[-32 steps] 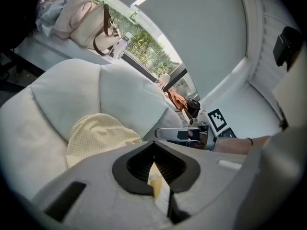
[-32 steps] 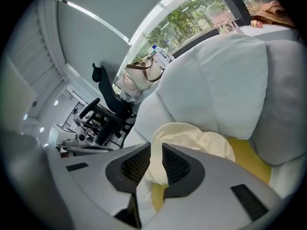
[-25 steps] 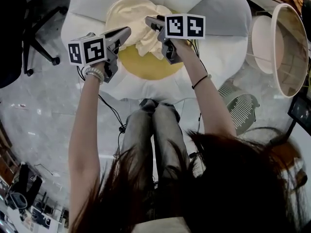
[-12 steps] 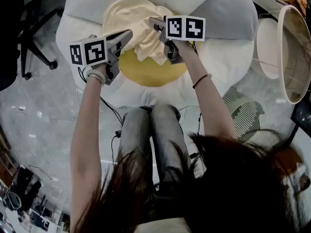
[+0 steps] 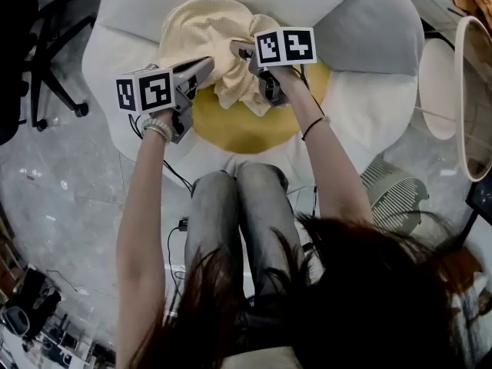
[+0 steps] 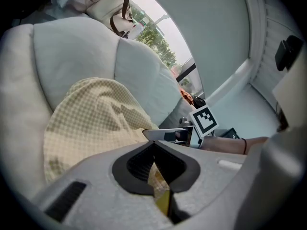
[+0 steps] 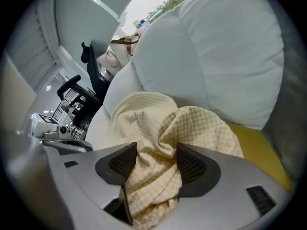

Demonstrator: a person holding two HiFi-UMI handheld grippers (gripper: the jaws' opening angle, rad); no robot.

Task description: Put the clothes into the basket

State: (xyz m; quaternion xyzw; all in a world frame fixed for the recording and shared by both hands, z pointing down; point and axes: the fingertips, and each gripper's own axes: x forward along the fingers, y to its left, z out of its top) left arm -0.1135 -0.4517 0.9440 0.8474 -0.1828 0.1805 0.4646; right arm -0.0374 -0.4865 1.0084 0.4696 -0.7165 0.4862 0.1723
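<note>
A pale yellow checked cloth (image 5: 207,37) lies bunched on a flower-shaped cushion with white petals (image 5: 361,106) and a yellow centre (image 5: 242,121). My left gripper (image 5: 206,66) reaches the cloth from the left and is shut on a thin fold of the cloth (image 6: 96,123), pinched between the pads of my left gripper (image 6: 154,146). My right gripper (image 5: 240,48) is at the cloth's top right. In the right gripper view my right gripper (image 7: 156,159) has just been opening its jaws. They stand wide apart, and a loose hump of the cloth (image 7: 160,121) lies between them.
A black office chair (image 5: 42,68) stands at the far left. A round white table (image 5: 469,91) is at the right, with a grey fan (image 5: 396,194) on the floor below it. Cables (image 5: 181,225) run beside the person's knees (image 5: 238,206).
Both grippers have sunk toward the cushion with the cloth. The cloth now rests lower and spreads wider over the yellow centre.
</note>
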